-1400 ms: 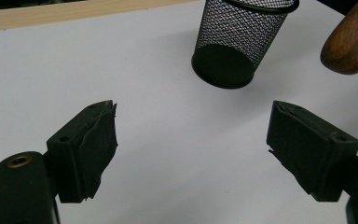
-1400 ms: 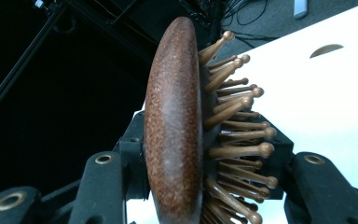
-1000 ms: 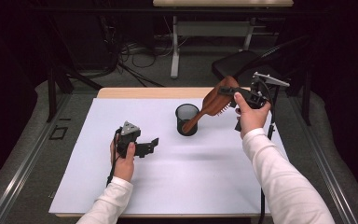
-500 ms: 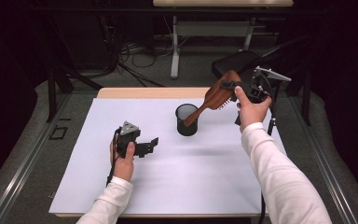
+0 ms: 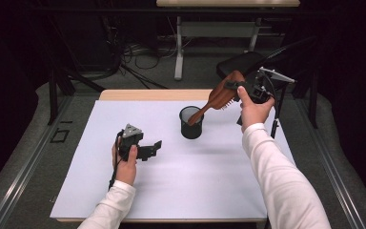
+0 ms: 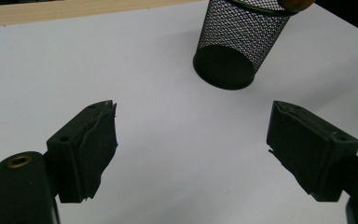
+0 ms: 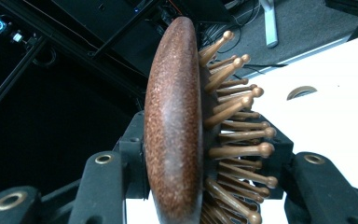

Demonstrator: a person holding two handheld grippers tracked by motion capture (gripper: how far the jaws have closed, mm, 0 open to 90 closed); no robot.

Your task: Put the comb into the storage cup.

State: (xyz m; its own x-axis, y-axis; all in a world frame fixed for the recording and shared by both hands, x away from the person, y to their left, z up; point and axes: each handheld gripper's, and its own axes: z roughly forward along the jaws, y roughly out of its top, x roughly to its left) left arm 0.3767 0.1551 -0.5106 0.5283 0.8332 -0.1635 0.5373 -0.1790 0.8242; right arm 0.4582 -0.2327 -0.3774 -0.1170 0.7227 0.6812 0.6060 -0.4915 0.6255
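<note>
Fingers of my right gripper pinch the wooden hairbrush, handle in the mesh cup; my left gripper stays spread, empty.

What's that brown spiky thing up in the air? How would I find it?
Start at the white table and find the black mesh cup standing near its far edge. A wooden hairbrush slants up from the cup's mouth, handle end down, its head clamped in the right tool. It is the one brown wooden thing there, with round-tipped pegs on one side.
</note>
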